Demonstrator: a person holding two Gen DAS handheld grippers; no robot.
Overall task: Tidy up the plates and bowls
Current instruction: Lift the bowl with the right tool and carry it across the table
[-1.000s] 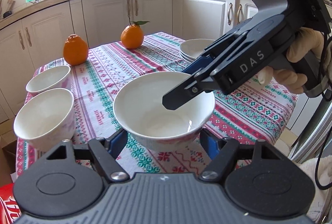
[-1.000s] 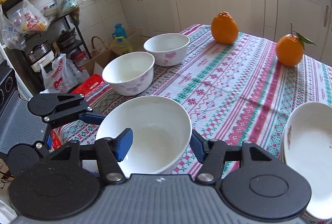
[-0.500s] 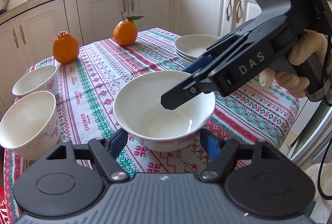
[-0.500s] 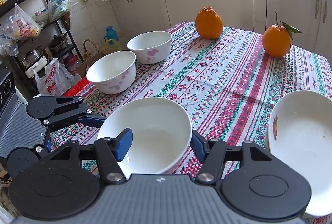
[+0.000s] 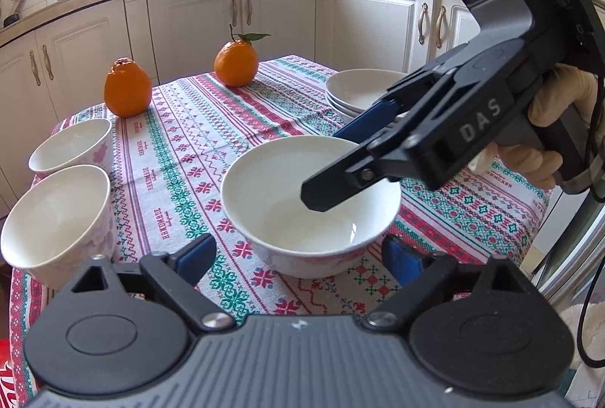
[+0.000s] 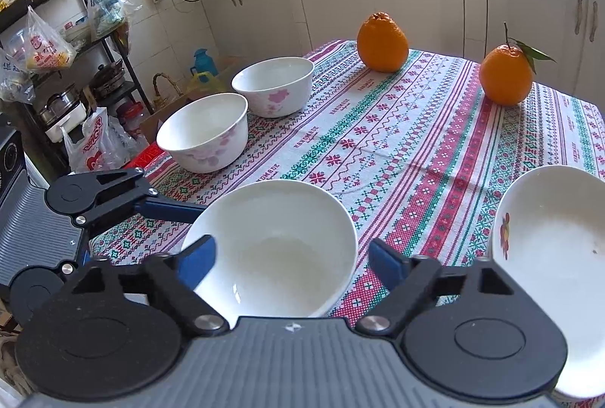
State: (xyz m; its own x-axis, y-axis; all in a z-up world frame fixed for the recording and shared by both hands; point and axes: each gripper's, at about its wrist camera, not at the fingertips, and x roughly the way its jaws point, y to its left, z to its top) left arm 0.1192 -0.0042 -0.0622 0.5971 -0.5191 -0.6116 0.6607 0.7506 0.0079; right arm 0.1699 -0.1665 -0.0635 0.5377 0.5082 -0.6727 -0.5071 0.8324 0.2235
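From the left wrist view, the left gripper [image 5: 298,258] stands with its blue fingers apart on either side of a plain white bowl [image 5: 310,207] on the patterned tabletop [image 5: 227,120]; the right gripper [image 5: 340,162] reaches over the bowl's rim, one finger inside and one outside; two flowered bowls [image 5: 56,219] sit at left, stacked plates [image 5: 359,90] behind. From the right wrist view, the right gripper [image 6: 291,256] is apart around the same bowl [image 6: 276,249], its fingers not pressing the wall; a floral plate [image 6: 548,249] lies just right, two oranges [image 6: 382,43] well beyond.
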